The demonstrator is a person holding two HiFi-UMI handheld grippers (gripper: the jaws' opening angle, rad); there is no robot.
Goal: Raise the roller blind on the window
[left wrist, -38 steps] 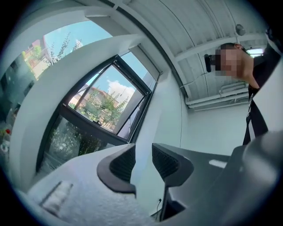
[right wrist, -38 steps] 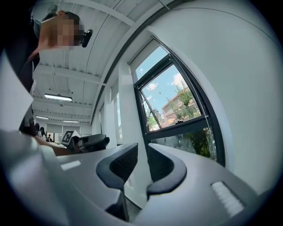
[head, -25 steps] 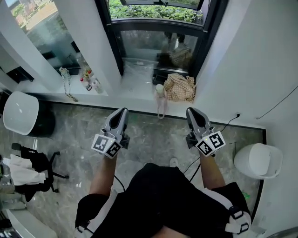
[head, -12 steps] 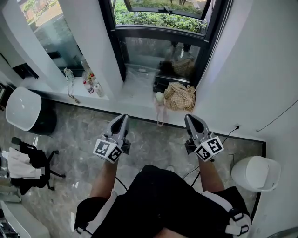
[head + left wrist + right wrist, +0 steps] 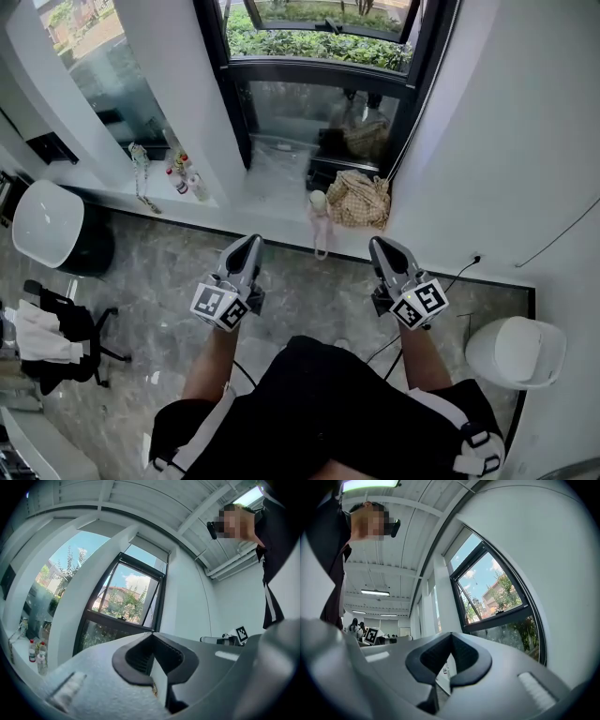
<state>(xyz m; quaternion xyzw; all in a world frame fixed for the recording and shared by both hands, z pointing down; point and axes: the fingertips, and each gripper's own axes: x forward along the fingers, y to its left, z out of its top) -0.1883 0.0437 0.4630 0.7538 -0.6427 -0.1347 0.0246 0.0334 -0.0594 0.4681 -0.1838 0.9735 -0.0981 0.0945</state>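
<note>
Checked bag (image 5: 361,199) & bottles (image 5: 183,180) on ledge (image 5: 246,208) (well apart); white bin (image 5: 517,350) rt.

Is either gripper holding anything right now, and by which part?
Nothing is held: the left gripper and the right gripper are both shut and empty.

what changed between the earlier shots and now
Hardly anything. The head view has shifted so slightly more of the window shows. The left gripper and right gripper stay shut and empty, side by side facing the window. Nothing grabbed or let go.
</note>
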